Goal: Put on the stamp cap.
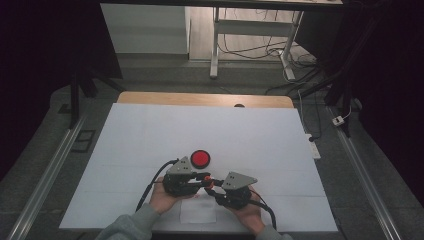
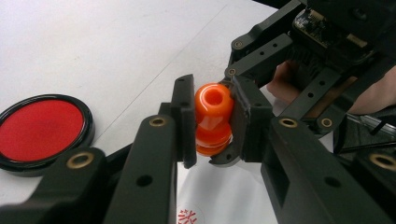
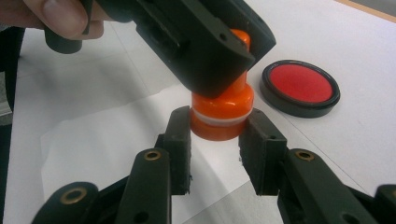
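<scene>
In the high view, 2 hands come in from the bottom edge over a white table (image 1: 150,135), and the left gripper (image 1: 202,181) and the right gripper (image 1: 214,187) meet nose to nose near the front of it, with an orange stamp (image 1: 208,181) caught between them. A round red ink pad (image 1: 200,159) in a black rim lies just beyond the left gripper, apart from both. A small sheet of white paper (image 1: 198,212) lies on the table between the 2 hands, below the grippers. In the left gripper view, the left gripper (image 2: 212,121) has its 2 black jaws closed down on the rounded upper knob of the stamp (image 2: 213,116), whose top shows a round hollow; the pads press on either side of it. The other gripper reaches in from the upper right, and the ink pad (image 2: 42,130) lies on the table at the left edge. Paper (image 2: 224,191) with a red print mark sits beneath. In the right gripper view, the right gripper (image 3: 215,133) clamps the wide lower base of the stamp (image 3: 222,112), a jaw tight on each side, while the left gripper covers the stamp's top from above. The stamp stands upright over the paper (image 3: 107,144), though whether its foot touches the sheet cannot be told. The ink pad (image 3: 300,86) rests well to the right.
</scene>
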The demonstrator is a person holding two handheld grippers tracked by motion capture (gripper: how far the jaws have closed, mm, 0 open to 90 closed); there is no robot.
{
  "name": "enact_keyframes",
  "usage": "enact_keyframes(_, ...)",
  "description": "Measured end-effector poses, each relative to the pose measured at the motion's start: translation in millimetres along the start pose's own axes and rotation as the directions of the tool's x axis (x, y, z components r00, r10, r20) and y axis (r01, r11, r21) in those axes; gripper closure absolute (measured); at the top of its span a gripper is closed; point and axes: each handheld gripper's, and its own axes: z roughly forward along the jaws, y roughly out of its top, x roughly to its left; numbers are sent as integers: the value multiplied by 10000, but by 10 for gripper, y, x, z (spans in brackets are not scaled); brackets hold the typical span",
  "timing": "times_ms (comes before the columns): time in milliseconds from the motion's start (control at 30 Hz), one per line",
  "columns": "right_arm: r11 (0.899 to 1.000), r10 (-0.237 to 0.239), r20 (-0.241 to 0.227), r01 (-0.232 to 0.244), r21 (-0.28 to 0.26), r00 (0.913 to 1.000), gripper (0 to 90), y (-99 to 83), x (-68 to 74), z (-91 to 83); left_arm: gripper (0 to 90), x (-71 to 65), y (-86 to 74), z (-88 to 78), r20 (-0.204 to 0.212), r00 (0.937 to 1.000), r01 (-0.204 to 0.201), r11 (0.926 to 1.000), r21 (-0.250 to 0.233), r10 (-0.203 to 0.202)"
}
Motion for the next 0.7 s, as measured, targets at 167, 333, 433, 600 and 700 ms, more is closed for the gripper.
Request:
enact_keyframes(167,10000,89,4,-89,-6,10000,643,1,-5,-7,722,1,-1,-2,-30,10000,5,10000,-43,-5)
enact_keyframes(333,9999,153,-27,-153,-53,9999,643,1,-9,-11,722,3,-1,-4,-37,10000,-4,10000,-50,4)
enact_keyframes(433,9997,204,-73,-205,-97,9998,643,-1,-11,-11,722,3,-2,-4,-29,10000,15,10000,-68,-15)
enact_keyframes(600,9997,201,-67,-201,-110,9998,643,-1,-14,-13,722,0,-4,-3,-24,10000,31,10000,-78,-31)
enact_keyframes(700,9997,214,-61,-215,-114,9998,643,-1,-11,-14,723,1,-4,-6,-28,10000,17,10000,-78,-17)
